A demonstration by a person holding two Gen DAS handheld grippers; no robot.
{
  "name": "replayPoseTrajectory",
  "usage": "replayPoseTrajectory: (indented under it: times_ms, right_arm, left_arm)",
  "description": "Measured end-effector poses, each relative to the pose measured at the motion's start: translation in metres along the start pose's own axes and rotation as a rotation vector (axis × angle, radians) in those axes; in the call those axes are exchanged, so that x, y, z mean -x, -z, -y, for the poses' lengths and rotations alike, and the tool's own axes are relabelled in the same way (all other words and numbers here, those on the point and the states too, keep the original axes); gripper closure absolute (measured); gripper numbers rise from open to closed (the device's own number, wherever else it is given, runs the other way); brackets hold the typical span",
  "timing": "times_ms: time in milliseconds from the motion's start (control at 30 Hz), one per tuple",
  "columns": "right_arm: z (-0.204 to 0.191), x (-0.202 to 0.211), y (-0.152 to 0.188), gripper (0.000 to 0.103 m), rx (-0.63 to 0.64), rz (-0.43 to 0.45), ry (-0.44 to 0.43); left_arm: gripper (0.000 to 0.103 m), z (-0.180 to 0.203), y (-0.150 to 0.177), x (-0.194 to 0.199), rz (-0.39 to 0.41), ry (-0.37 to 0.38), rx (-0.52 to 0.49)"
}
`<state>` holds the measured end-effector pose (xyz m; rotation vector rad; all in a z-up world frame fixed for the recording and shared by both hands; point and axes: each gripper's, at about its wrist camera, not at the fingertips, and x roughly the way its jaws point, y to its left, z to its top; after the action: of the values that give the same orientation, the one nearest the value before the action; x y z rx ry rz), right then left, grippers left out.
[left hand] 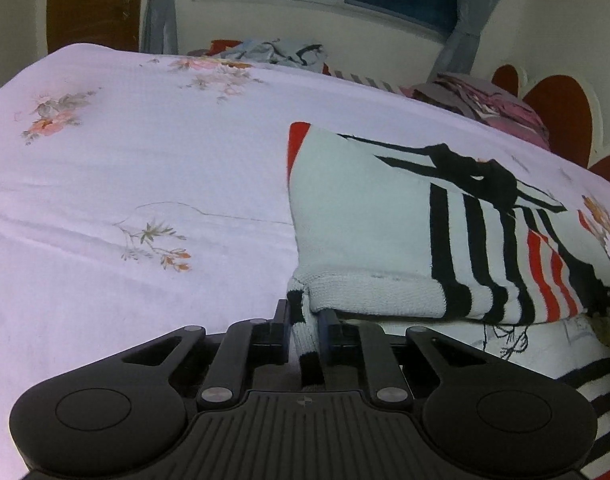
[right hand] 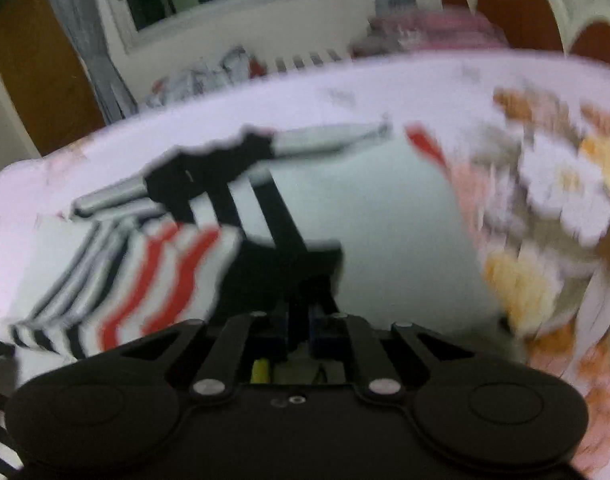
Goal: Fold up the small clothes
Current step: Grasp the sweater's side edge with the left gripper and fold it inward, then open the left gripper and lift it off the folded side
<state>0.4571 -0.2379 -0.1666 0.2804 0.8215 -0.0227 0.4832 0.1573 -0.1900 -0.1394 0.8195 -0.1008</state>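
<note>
A small white knit sweater [left hand: 369, 224] with black and red stripes lies folded over itself on the bed, right of centre in the left wrist view. My left gripper [left hand: 304, 320] is shut on its ribbed near-left corner, low on the sheet. In the blurred right wrist view the same sweater [right hand: 389, 216] fills the middle, with a black bow [right hand: 209, 172] at its far side. My right gripper [right hand: 299, 320] is shut on the sweater's near black-edged part.
The bed sheet [left hand: 145, 168] is pale pink with flower prints. Heaps of other clothes [left hand: 281, 52] lie along the far edge, and a pink pile [left hand: 489, 104] sits by the red-and-cream headboard [left hand: 557, 120]. A window and curtains stand behind.
</note>
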Motion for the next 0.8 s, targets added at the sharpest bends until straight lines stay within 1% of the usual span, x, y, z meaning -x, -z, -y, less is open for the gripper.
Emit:
replayPoseTrajectory:
  times_ms: [67, 100, 133, 167, 200, 233, 267, 300, 367, 467, 533, 667, 733, 800]
  right_arm:
    - [-0.003, 0.003, -0.004, 0.094, -0.010, 0.001, 0.010]
    - [-0.004, 0.006, -0.005, 0.087, -0.007, 0.013, 0.020]
    - [-0.004, 0.013, -0.006, 0.080, -0.008, 0.044, 0.039]
    - [-0.005, 0.018, -0.006, 0.078, -0.015, 0.065, 0.042]
    - [-0.003, 0.023, -0.008, 0.077, -0.026, 0.075, 0.038]
    - [-0.003, 0.028, -0.010, 0.077, -0.031, 0.082, 0.027]
    - [-0.004, 0.030, -0.013, 0.078, -0.024, 0.088, 0.018]
    - [-0.005, 0.032, -0.015, 0.080, -0.012, 0.093, 0.008]
    - [-0.013, 0.028, -0.021, 0.084, 0.012, 0.081, -0.027]
    - [-0.033, 0.015, -0.031, 0.086, 0.067, 0.064, -0.038]
    - [-0.047, 0.002, -0.039, 0.089, 0.091, 0.049, -0.054]
    - [-0.068, -0.023, -0.048, 0.089, 0.113, 0.013, -0.082]
    - [-0.078, -0.036, -0.050, 0.089, 0.131, -0.025, -0.127]
    - [-0.090, -0.046, -0.049, 0.089, 0.168, -0.040, -0.134]
  left_arm:
    - [0.089, -0.004, -0.002, 0.001, -0.012, 0.030, 0.002]
    - [0.089, -0.008, -0.002, 0.003, -0.012, 0.053, 0.018]
    - [0.085, -0.014, -0.002, 0.006, -0.015, 0.079, 0.033]
    - [0.081, -0.018, 0.000, 0.012, -0.004, 0.084, 0.041]
    - [0.070, -0.021, 0.001, 0.021, 0.023, 0.073, 0.042]
    - [0.065, -0.024, 0.001, 0.029, 0.055, 0.064, 0.038]
    - [0.065, -0.026, 0.001, 0.038, 0.098, 0.056, 0.038]
    - [0.065, -0.027, -0.002, 0.043, 0.122, 0.058, 0.040]
    - [0.065, -0.026, -0.014, 0.041, 0.139, 0.084, 0.032]
    - [0.065, -0.012, -0.043, 0.017, 0.130, 0.118, -0.011]
    - [0.065, 0.001, -0.061, -0.001, 0.135, 0.131, -0.045]
    - [0.065, 0.024, -0.087, -0.034, 0.116, 0.137, -0.090]
    - [0.063, 0.032, -0.095, -0.049, 0.090, 0.124, -0.122]
    - [0.060, 0.032, -0.102, -0.065, 0.071, 0.089, -0.137]
